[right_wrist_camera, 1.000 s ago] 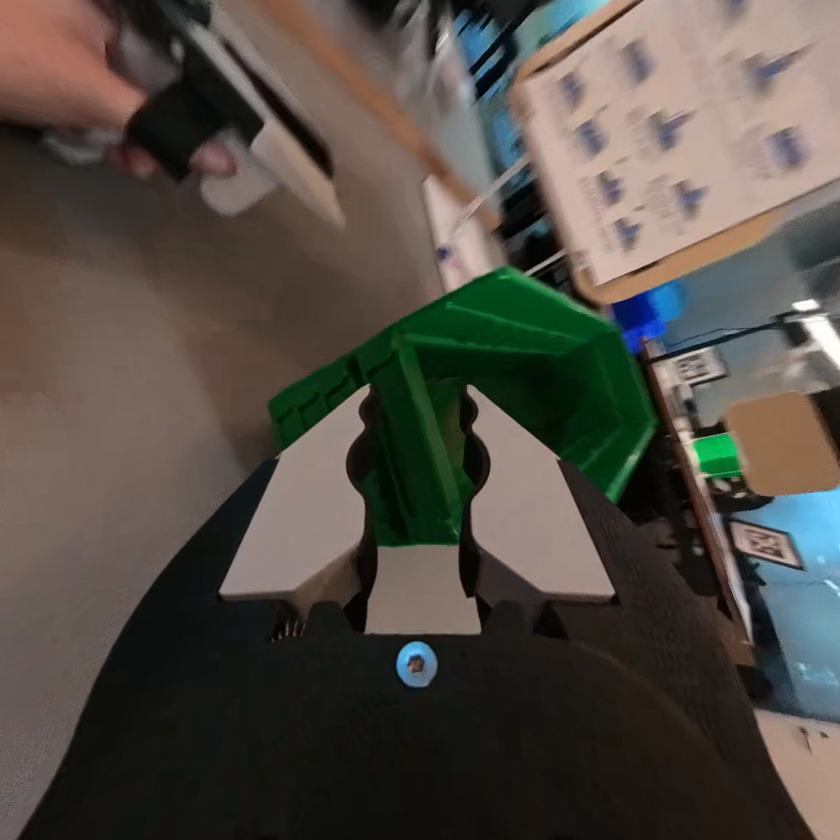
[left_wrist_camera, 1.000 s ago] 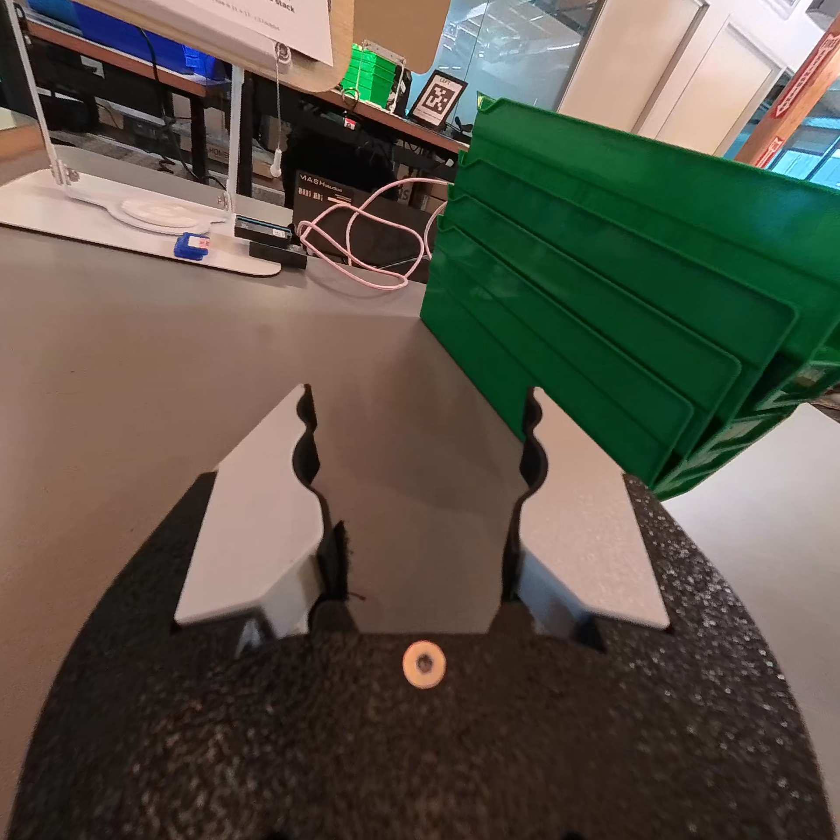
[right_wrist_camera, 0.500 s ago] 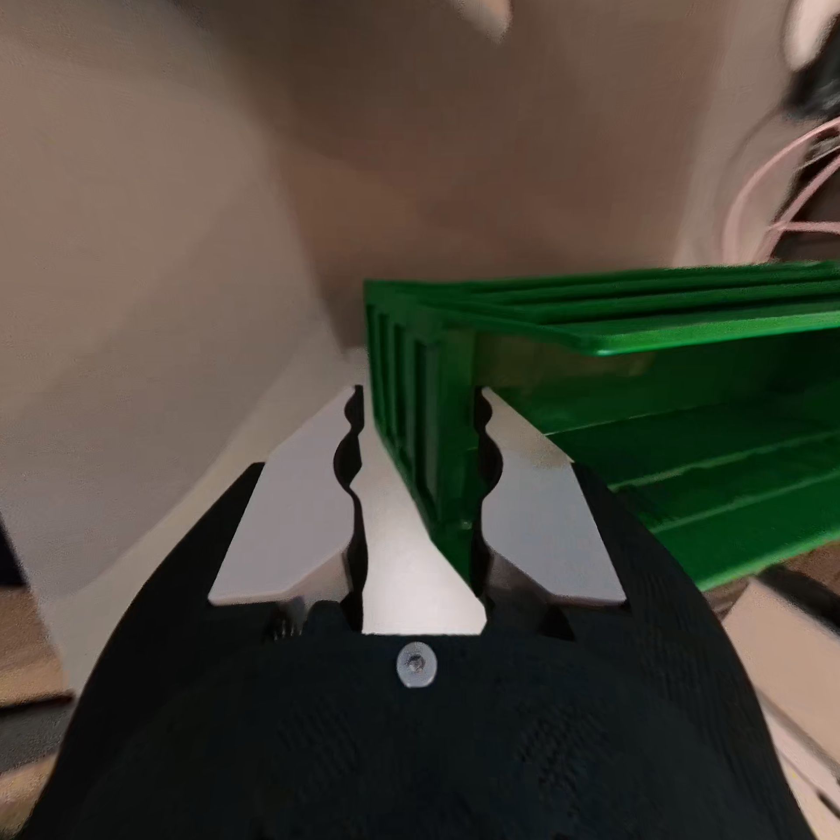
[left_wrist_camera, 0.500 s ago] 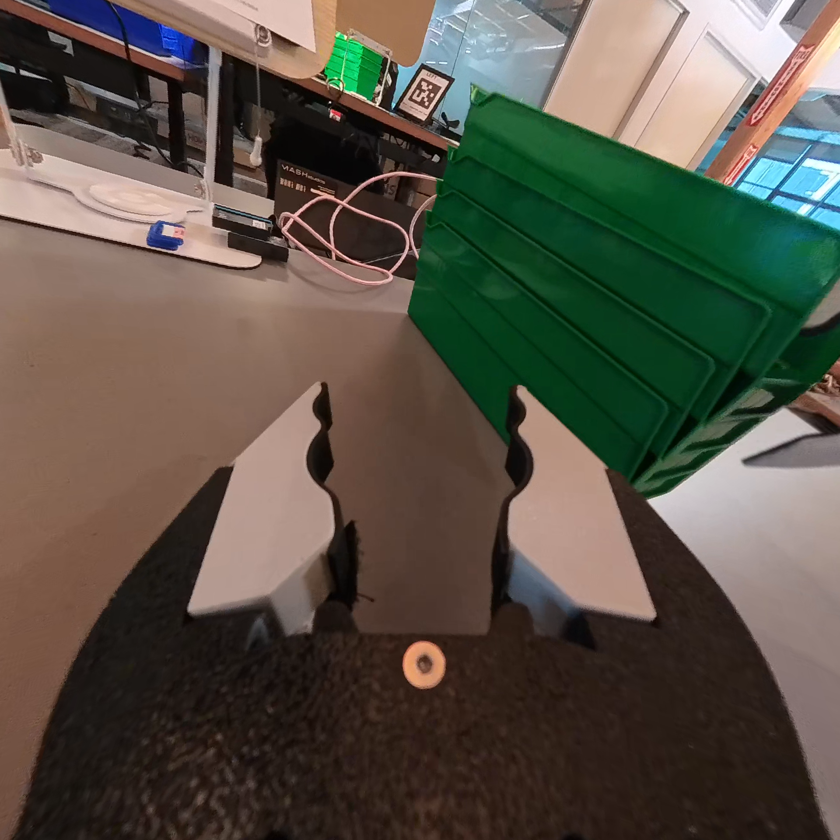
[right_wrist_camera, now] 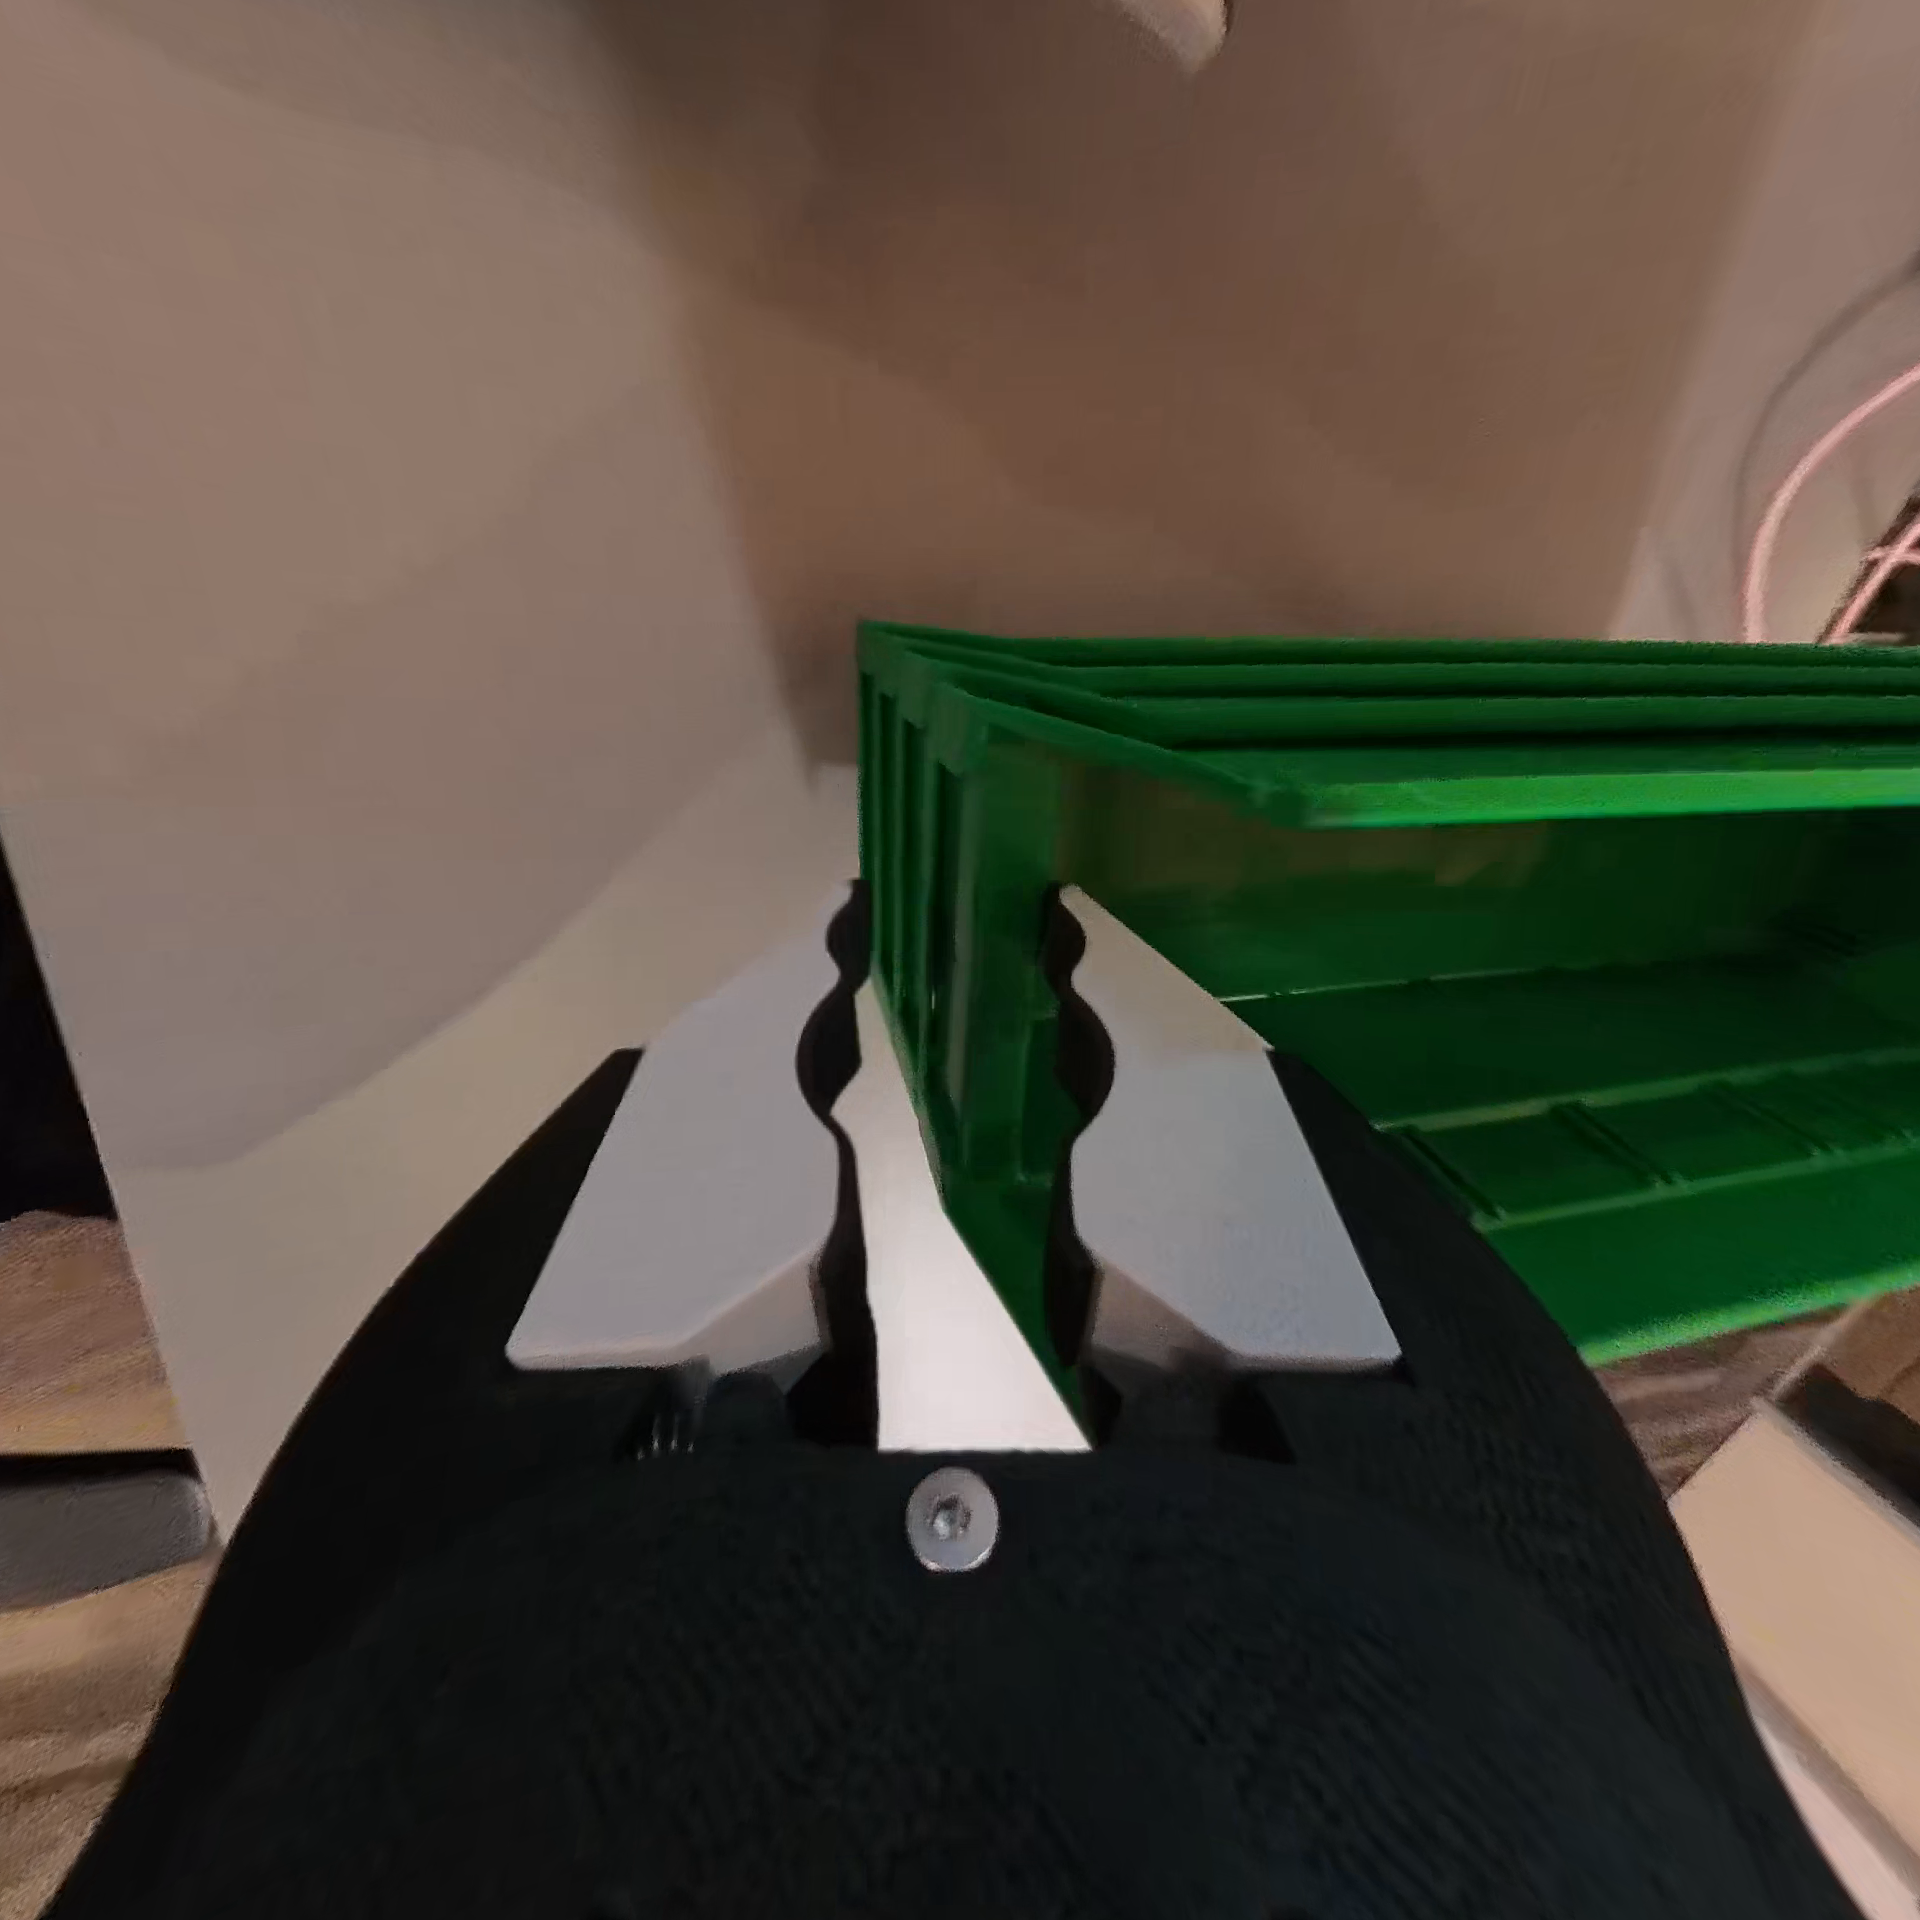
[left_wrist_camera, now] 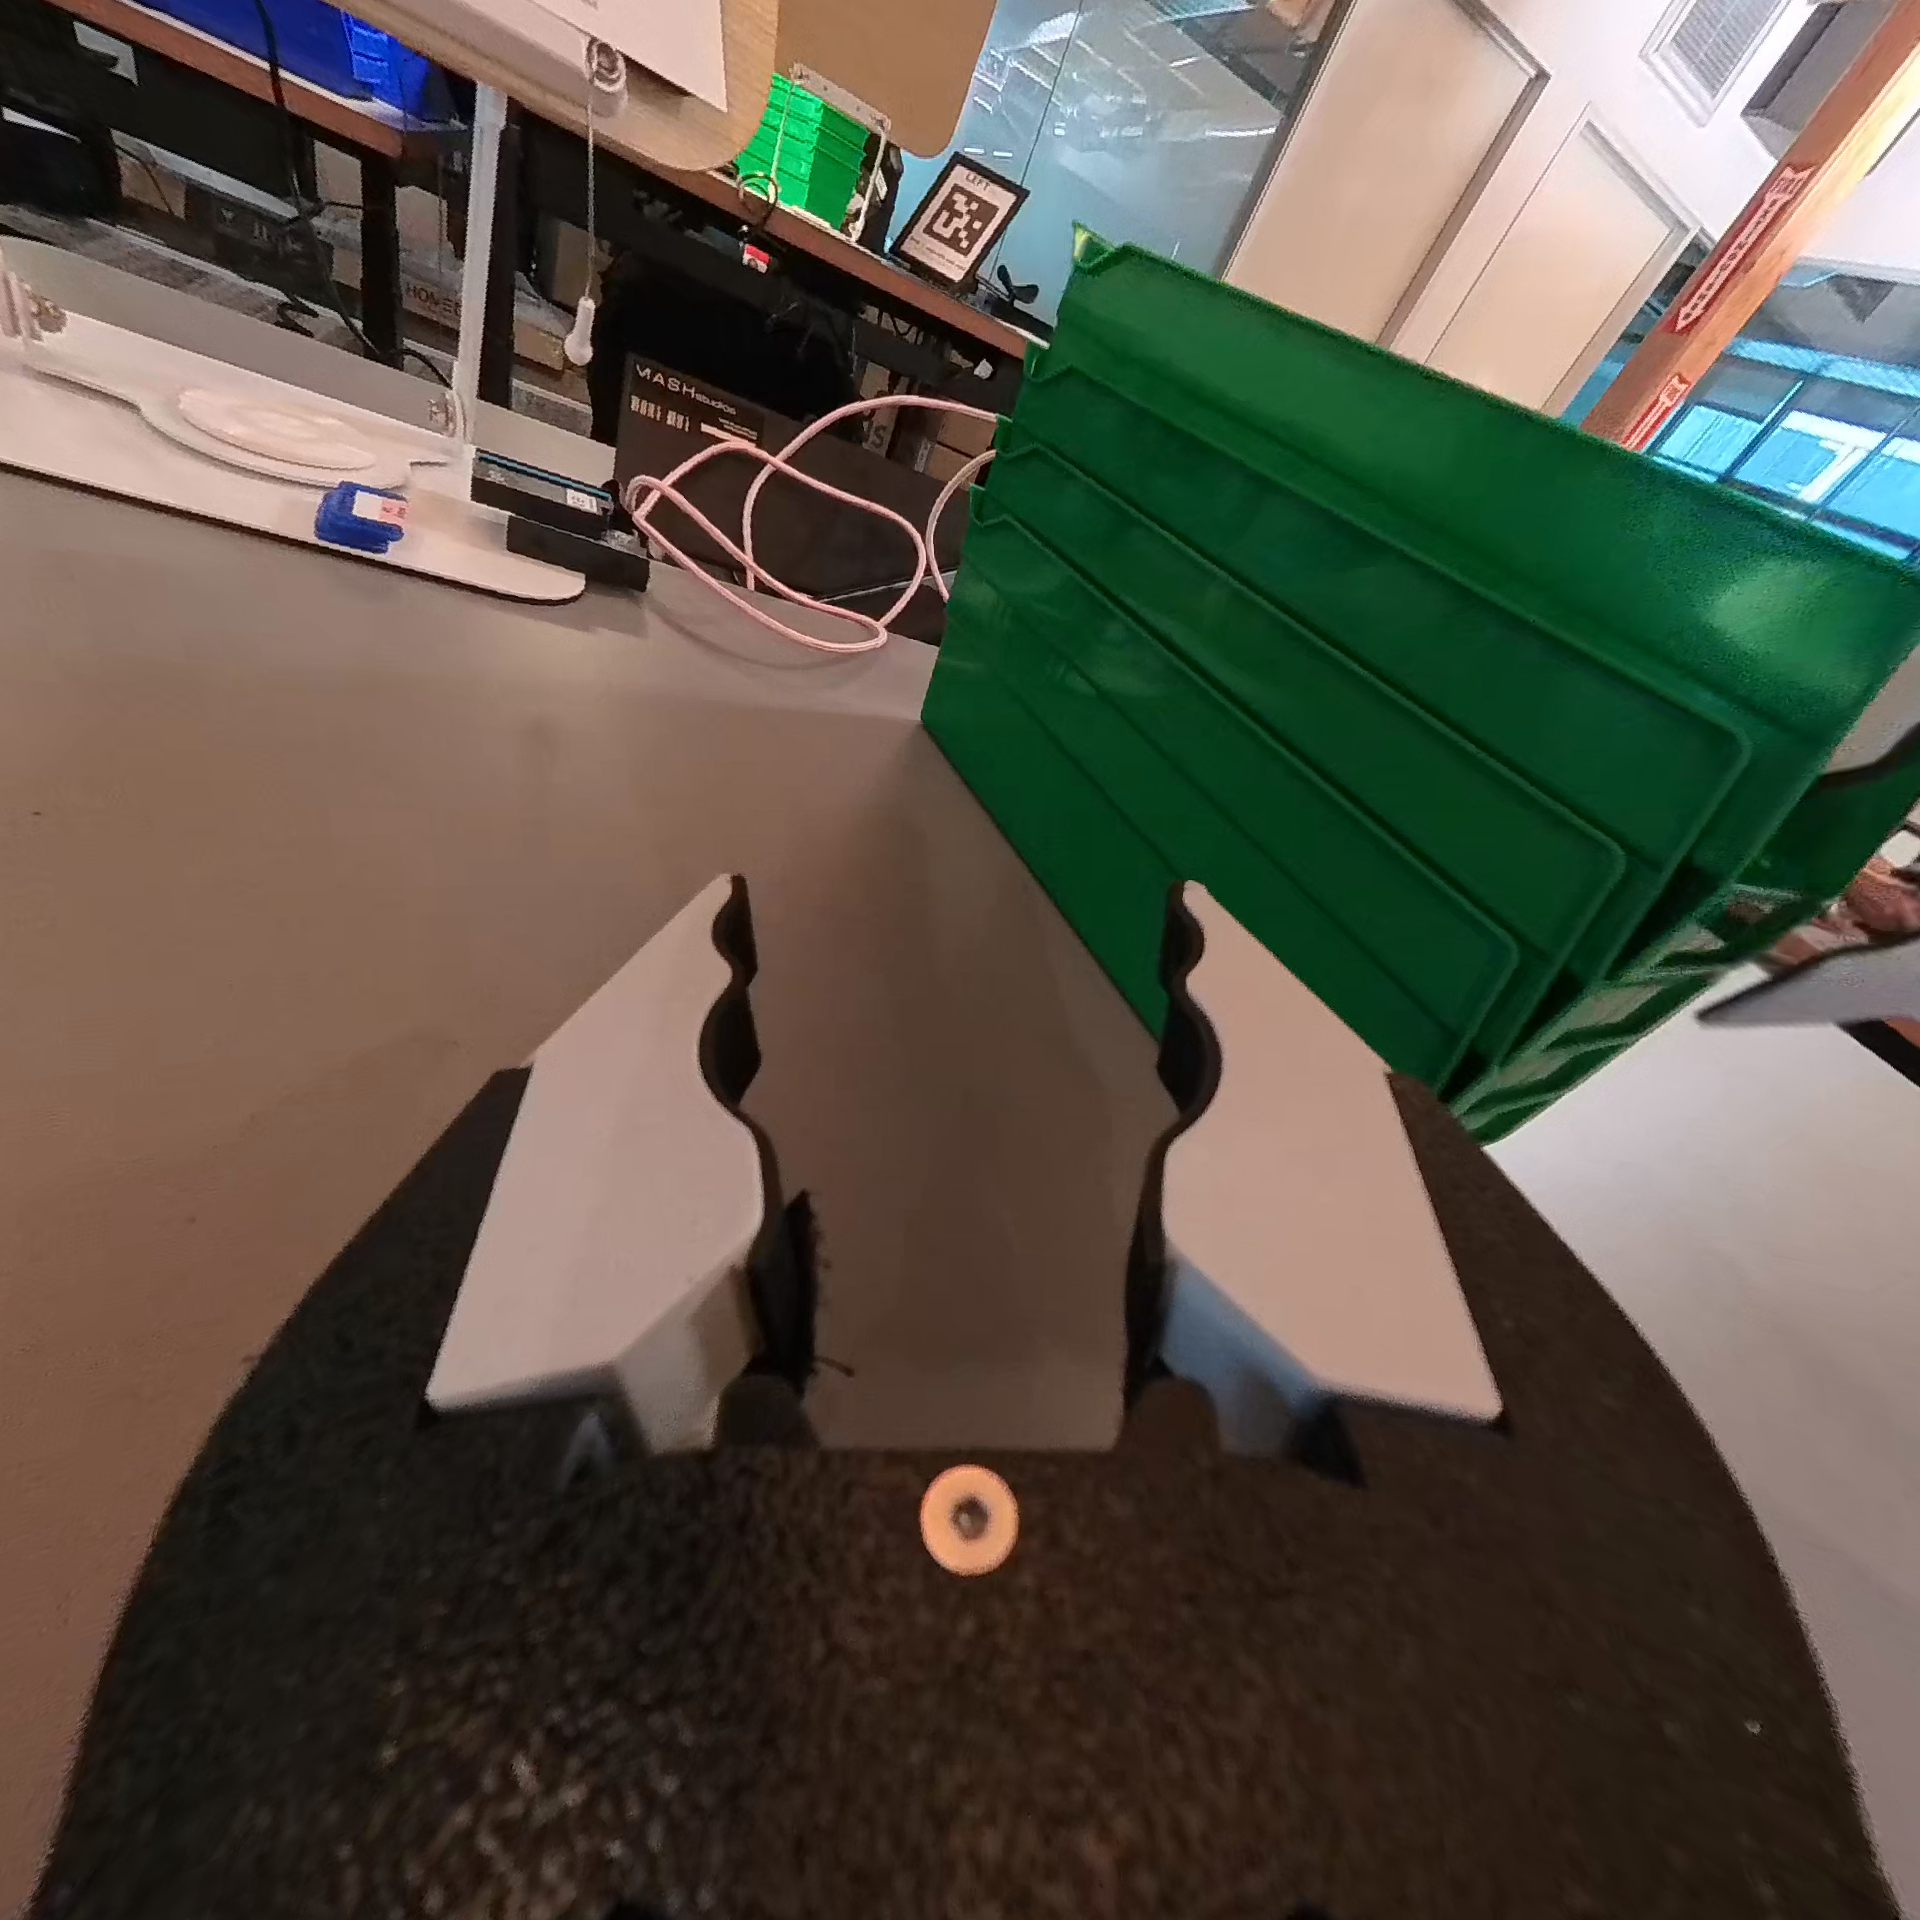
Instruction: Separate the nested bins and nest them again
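We've got the right gripper (right_wrist_camera: 951, 1023) astride the near end wall of the bins (left_wrist_camera: 1351, 665), not visibly clamped. Left gripper (left_wrist_camera: 956, 997) fingers apart, empty, bins at its 2 o'clock on the table (left_wrist_camera: 364, 831). Suggest we pin the lower bins before lifting.

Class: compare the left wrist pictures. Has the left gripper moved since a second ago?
Yes. The left gripper has eased slightly back: against it, the pink cable and green bins sit higher and smaller.

Bright daylight, left view sharp with wide-angle bending, right view dimmer, motion-blurred, shadowed.
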A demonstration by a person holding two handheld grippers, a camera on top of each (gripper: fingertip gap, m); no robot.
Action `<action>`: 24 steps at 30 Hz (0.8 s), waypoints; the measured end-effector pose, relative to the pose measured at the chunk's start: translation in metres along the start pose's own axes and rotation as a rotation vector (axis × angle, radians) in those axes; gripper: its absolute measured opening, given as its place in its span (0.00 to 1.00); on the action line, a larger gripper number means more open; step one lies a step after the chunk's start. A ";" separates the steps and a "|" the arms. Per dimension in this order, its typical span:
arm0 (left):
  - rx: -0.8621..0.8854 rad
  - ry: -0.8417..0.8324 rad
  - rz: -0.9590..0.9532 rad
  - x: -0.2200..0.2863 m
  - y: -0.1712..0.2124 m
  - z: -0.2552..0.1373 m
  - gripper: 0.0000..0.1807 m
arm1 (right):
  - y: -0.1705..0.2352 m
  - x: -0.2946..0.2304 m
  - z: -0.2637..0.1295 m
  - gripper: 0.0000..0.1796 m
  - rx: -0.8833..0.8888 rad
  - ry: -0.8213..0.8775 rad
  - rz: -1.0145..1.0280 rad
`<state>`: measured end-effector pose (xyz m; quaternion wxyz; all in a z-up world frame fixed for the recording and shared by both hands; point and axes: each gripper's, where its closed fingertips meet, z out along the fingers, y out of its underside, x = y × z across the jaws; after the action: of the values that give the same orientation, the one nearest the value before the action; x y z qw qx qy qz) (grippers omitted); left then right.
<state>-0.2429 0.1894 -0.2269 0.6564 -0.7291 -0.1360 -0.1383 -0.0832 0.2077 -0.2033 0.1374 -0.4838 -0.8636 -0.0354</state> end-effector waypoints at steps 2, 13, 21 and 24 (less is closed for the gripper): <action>0.002 0.002 -0.004 0.000 0.000 0.000 0.42 | 0.005 0.002 0.010 0.12 -0.034 0.011 -0.001; -0.009 0.028 -0.031 0.004 0.002 0.004 0.42 | 0.035 0.006 -0.010 0.13 -0.048 0.072 -0.068; -0.011 0.031 -0.043 0.004 0.003 0.004 0.43 | 0.053 -0.002 -0.008 0.12 -0.083 -0.006 -0.062; -0.012 0.034 -0.046 0.004 0.003 0.004 0.43 | 0.053 -0.003 -0.008 0.12 -0.092 -0.024 -0.065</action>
<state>-0.2380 0.1933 -0.2283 0.6508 -0.7273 -0.1405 -0.1665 -0.0351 0.2320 -0.1999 0.1032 -0.4618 -0.8778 -0.0739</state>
